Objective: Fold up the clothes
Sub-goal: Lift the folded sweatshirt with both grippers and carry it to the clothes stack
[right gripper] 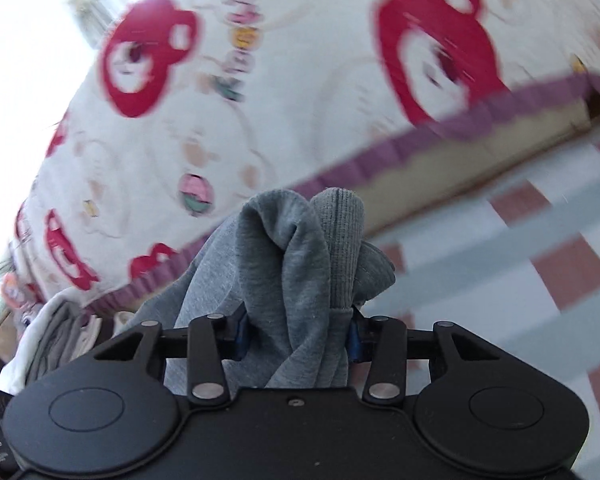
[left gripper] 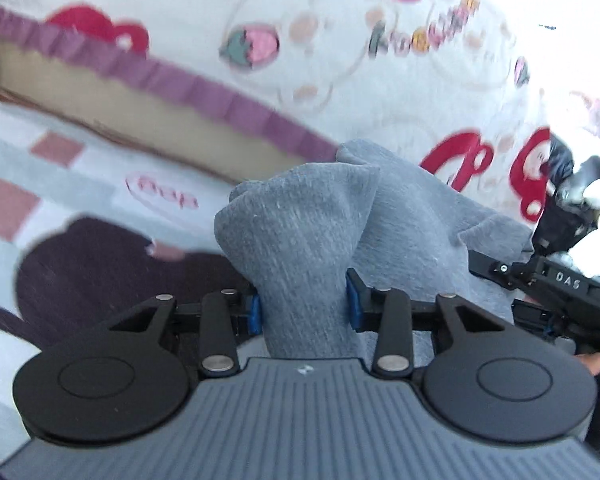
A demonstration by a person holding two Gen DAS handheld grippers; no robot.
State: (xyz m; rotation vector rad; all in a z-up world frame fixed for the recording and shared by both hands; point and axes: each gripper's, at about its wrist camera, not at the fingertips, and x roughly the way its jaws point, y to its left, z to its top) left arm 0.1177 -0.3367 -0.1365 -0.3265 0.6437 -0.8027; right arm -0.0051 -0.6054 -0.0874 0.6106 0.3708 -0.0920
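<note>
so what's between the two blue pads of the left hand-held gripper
A bunched fold of the grey garment fills the gap between the pads of the left hand-held gripper, which pinch it from both sides. The left wrist view shows it.

"DAS" on right tongs [left gripper: 556, 292]
</note>
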